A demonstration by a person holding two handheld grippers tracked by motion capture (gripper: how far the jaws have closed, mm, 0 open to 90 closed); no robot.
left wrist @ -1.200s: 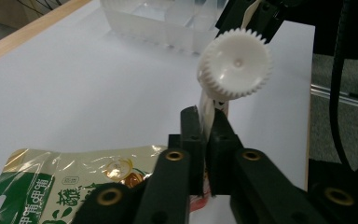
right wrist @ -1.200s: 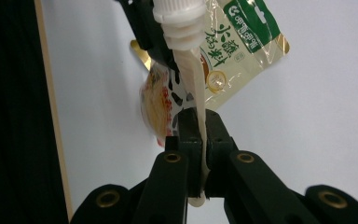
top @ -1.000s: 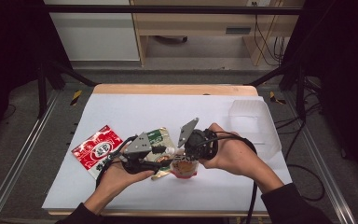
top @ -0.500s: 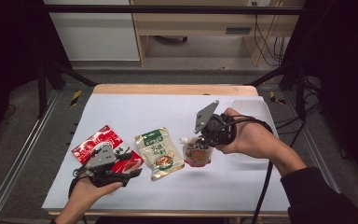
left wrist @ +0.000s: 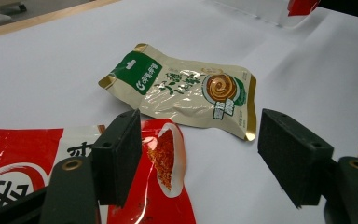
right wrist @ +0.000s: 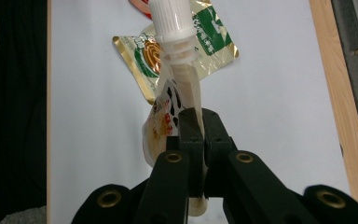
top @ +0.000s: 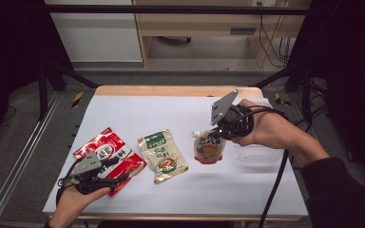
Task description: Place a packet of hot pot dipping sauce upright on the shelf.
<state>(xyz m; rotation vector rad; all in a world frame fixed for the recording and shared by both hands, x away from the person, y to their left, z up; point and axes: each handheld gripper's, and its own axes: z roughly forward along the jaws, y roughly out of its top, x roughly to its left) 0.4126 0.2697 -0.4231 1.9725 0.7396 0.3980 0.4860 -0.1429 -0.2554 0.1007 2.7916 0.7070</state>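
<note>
— What did my right gripper (top: 217,135) have?
— It pinched the white-capped spouted pouch (top: 209,148) near the clear tray (top: 261,154).
— My left gripper (left wrist: 193,154)?
— Jaws spread over the red packet (left wrist: 168,186).

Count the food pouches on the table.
3: a red pouch at the near left under the left tool, a green-and-gold pouch in the middle, and a spouted pouch pinched by the right tool.

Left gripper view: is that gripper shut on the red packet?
No: the left gripper is open, its pads set wide apart above the red packet with nothing held between them.
</note>
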